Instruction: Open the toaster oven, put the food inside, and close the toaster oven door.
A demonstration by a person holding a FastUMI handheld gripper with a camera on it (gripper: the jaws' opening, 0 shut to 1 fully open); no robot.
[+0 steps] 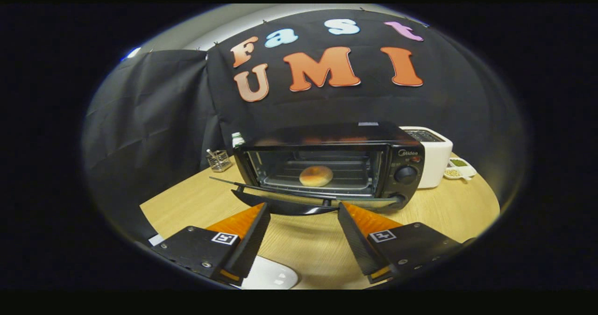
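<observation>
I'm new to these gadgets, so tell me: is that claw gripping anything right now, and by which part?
Nothing is held. The gripper is open, its fingers spread apart just short of the oven door. The bun lies inside the toaster oven.

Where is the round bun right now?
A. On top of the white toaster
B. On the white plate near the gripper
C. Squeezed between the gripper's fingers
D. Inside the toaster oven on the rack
D: the bun sits on the rack inside the toaster oven, whose door hangs open, while the gripper is open and empty just in front of that door.
</observation>
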